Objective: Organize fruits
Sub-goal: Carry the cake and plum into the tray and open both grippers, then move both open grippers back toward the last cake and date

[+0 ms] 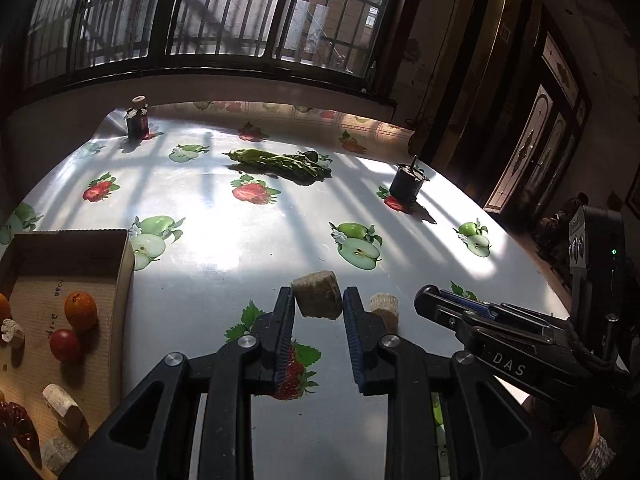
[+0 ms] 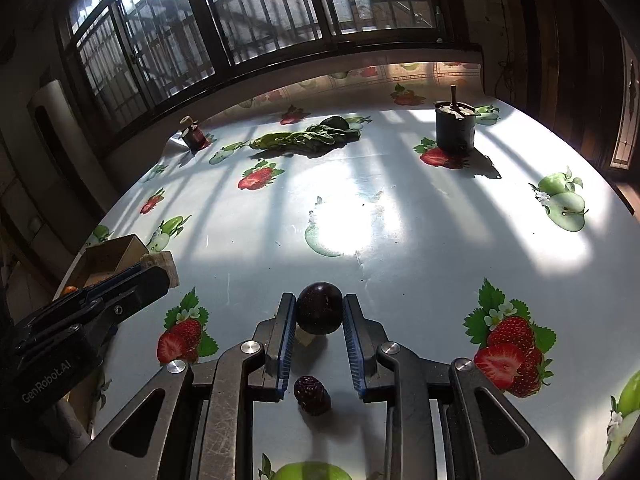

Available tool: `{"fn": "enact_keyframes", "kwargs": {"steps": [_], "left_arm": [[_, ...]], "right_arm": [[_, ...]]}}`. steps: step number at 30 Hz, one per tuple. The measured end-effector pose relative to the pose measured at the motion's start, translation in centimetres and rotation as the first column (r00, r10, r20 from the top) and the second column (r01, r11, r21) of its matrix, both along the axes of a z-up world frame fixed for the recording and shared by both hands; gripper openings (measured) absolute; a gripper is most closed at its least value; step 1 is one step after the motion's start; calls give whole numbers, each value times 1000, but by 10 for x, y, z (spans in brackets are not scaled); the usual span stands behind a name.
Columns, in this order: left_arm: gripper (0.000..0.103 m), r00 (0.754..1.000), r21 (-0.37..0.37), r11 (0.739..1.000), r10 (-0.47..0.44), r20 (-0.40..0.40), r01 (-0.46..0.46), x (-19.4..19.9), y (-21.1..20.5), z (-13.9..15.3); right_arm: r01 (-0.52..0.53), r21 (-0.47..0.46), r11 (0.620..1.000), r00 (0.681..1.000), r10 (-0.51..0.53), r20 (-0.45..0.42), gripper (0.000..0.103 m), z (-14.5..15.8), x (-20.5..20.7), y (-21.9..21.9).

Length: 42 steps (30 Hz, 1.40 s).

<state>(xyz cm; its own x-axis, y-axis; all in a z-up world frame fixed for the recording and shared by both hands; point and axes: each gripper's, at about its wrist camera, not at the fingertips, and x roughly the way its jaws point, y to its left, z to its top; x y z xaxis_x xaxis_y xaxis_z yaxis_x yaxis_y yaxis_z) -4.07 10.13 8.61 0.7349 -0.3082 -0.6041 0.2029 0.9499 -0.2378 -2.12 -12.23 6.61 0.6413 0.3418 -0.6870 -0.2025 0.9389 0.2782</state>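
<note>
My left gripper (image 1: 319, 308) is shut on a beige cork-like chunk (image 1: 317, 294) held above the table; it shows from the side in the right wrist view (image 2: 162, 266). A second beige chunk (image 1: 385, 312) lies just right of it. My right gripper (image 2: 319, 314) is shut on a dark purple plum (image 2: 319, 308); it also shows at the right of the left wrist view (image 1: 430, 296). A small dark wrinkled fruit (image 2: 312, 395) lies on the table between the right gripper's arms. A cardboard box (image 1: 126, 264) at the left holds an orange (image 1: 81, 310), a red tomato (image 1: 65, 345) and several beige chunks.
A bunch of green leaves (image 1: 280, 162) lies at the back middle. A small dark bottle with a cork (image 1: 137, 118) stands at the back left. A dark cup with a stick (image 1: 406, 184) stands at the back right. The fruit-print tablecloth (image 1: 240, 240) ends at the right edge.
</note>
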Motion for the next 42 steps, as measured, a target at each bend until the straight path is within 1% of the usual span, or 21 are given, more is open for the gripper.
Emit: {"fn": "enact_keyframes", "kwargs": {"steps": [4, 7, 11, 13, 15, 17, 20, 22, 24, 25, 26, 28, 30, 32, 33, 34, 35, 36, 38, 40, 42], "left_arm": [[24, 992, 29, 992, 122, 16, -123, -39, 60, 11], [24, 971, 66, 969, 239, 0, -238, -65, 110, 7], [24, 929, 109, 927, 365, -55, -358, -93, 166, -10], [24, 910, 129, 910, 405, -85, -393, -105, 187, -21], [24, 897, 157, 898, 430, -106, -412, -112, 199, -30], [24, 887, 177, 889, 446, -119, -423, -117, 207, -38], [24, 880, 184, 883, 458, -125, -433, -120, 213, -44], [25, 879, 184, 881, 461, -119, -437, -121, 212, -45], [29, 880, 182, 881, 460, -115, -437, -122, 211, -44], [35, 880, 182, 880, 462, -112, -439, -122, 210, -43], [40, 880, 181, 879, 463, -107, -440, -123, 209, -42], [40, 881, 184, 878, 464, -95, -443, -123, 206, -40], [40, 879, 190, 873, 470, -81, -449, -123, 203, -36], [44, 877, 192, 868, 477, -64, -458, -125, 201, -32], [46, 874, 192, 864, 483, -55, -465, -127, 200, -29], [51, 870, 194, 859, 490, -46, -474, -128, 200, -26], [58, 865, 199, 851, 501, -32, -485, -130, 198, -23], [61, 859, 207, 842, 512, -15, -498, -132, 197, -19], [74, 847, 224, 824, 531, 12, -520, -135, 192, -12], [81, 838, 236, 810, 545, 38, -537, -137, 186, -5], [82, 838, 243, 806, 544, 55, -539, -139, 180, 0]], "right_arm": [[-86, 31, 996, 996, 85, 19, 25, 21, -25, 34], [-175, 48, 983, 984, 173, 38, 26, 33, -43, 72], [-307, 50, 951, 951, 304, 51, 26, 37, -68, 133], [-368, 51, 929, 930, 366, 43, 26, 34, -78, 161], [-424, 45, 904, 906, 423, 30, 26, 27, -88, 190], [-474, 30, 880, 880, 474, 13, 26, 18, -98, 216], [-522, -2, 853, 853, 522, -17, 26, 4, -112, 245], [-541, -28, 840, 841, 540, -34, 26, -4, -118, 258], [-550, -65, 832, 835, 549, -38, 26, -10, -124, 266], [-553, -80, 829, 833, 552, -37, 26, -11, -126, 269], [-556, -90, 826, 831, 555, -38, 26, -13, -127, 271], [-560, -93, 823, 829, 558, -44, 27, -14, -128, 273], [-559, -85, 825, 829, 558, -41, 31, -13, -127, 272], [-557, -73, 827, 830, 557, -30, 47, -10, -127, 270], [-553, -72, 830, 833, 553, -21, 50, -8, -129, 268], [-550, -72, 832, 835, 550, -14, 54, -6, -130, 267], [-547, -72, 834, 837, 548, -9, 54, -4, -131, 266], [-545, -69, 836, 838, 546, -7, 54, -3, -131, 264], [-537, -60, 842, 843, 537, -3, 58, 0, -131, 259], [-526, -51, 849, 850, 527, 2, 61, 2, -130, 252], [-514, -47, 856, 857, 515, 6, 63, 5, -130, 244]]}}
